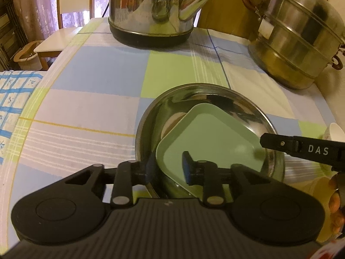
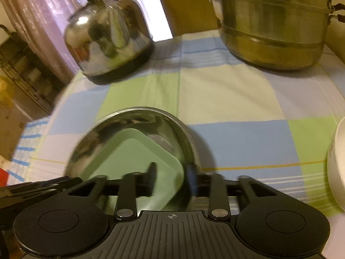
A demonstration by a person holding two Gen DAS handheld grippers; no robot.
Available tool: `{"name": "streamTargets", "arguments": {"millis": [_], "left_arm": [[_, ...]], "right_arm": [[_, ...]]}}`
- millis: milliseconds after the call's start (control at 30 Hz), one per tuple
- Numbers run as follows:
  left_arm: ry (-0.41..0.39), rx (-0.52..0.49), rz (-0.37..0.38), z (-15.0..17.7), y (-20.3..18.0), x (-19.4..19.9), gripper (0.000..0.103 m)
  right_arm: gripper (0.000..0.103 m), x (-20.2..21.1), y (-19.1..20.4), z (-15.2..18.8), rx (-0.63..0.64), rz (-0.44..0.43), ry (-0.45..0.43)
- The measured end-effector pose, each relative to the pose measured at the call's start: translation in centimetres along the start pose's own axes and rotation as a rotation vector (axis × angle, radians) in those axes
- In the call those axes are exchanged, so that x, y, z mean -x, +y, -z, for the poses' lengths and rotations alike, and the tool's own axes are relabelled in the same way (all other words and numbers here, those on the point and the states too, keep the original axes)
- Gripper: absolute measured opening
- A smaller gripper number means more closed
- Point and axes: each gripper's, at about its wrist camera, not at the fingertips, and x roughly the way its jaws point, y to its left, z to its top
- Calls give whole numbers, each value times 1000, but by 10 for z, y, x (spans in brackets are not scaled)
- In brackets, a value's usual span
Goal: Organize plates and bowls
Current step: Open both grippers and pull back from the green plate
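A pale green square plate [image 1: 212, 138] is lying tilted inside the shiny steel bowl [image 1: 237, 101], in front of the kettle [image 1: 151, 10]. The left gripper [image 1: 167, 168] is standing moderately open astride the bowl's near rim, one finger over the plate. The right gripper [image 2: 172, 177] is also partly open, straddling the plate's right corner and the bowl's rim.

A pale green square plate [image 1: 207, 136] lies in a shiny silver steel bowl [image 1: 241, 105]. The tablecloth [image 1: 103, 71] is checked in light blue, lime green and white, with thin yellow lines. The far kettle [image 1: 151, 8] is mirror-silver with a black base; the steamer pot [image 1: 299, 41] is silver.
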Motion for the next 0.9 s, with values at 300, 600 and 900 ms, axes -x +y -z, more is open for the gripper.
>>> {"name": "streamTargets", "arguments": {"millis": [300, 600, 900], "left_arm": [[-6, 9, -9, 12, -7, 41, 43], [1, 12, -26, 37, -22, 88, 59], [-6, 23, -28, 71, -43, 133, 64]], "right_arm": [[56, 35, 3, 7, 3, -56, -21], [61, 81, 10, 32, 35, -97, -15], [64, 126, 8, 65, 37, -127, 8]]}}
